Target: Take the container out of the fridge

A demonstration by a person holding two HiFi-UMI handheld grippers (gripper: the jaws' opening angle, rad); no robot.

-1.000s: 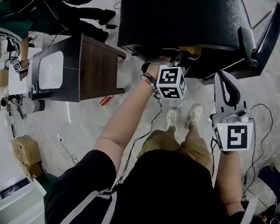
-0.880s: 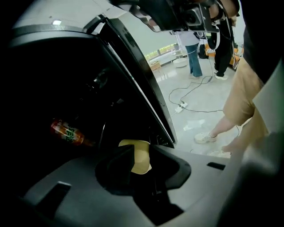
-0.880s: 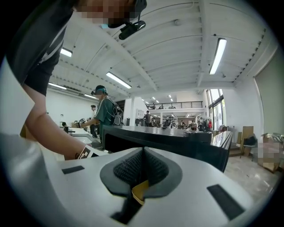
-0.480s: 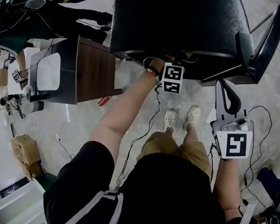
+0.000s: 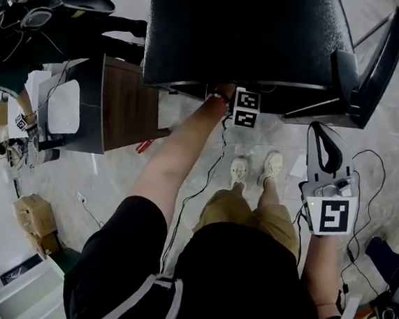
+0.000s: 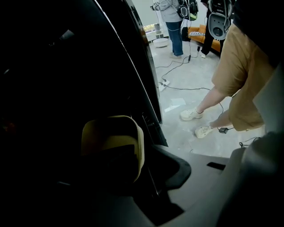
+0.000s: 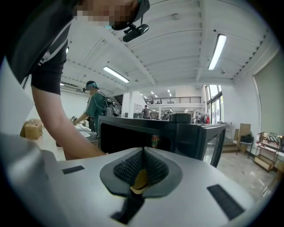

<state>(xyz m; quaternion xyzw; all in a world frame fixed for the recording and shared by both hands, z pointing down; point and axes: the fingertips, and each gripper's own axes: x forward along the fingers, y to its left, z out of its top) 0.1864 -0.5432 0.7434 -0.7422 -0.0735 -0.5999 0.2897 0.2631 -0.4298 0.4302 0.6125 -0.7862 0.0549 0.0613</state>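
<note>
Left gripper (image 5: pixel 246 109) is pushed into the black fridge (image 5: pixel 240 33), the arm stretched straight forward, its tips hidden under the fridge top in the head view. Jaws are spread. One dark pad (image 6: pixel 175 170) sits just right of the yellow container (image 6: pixel 113 144); the other jaw is lost in the dark, so contact is unclear. The container sits inside the fridge near the door opening, rounded-square rim facing the camera, long axis unreadable. Right gripper (image 5: pixel 326 132) is held low at the person's side, pointing forward, jaws pressed together. The fridge door (image 5: pixel 377 60) stands open.
</note>
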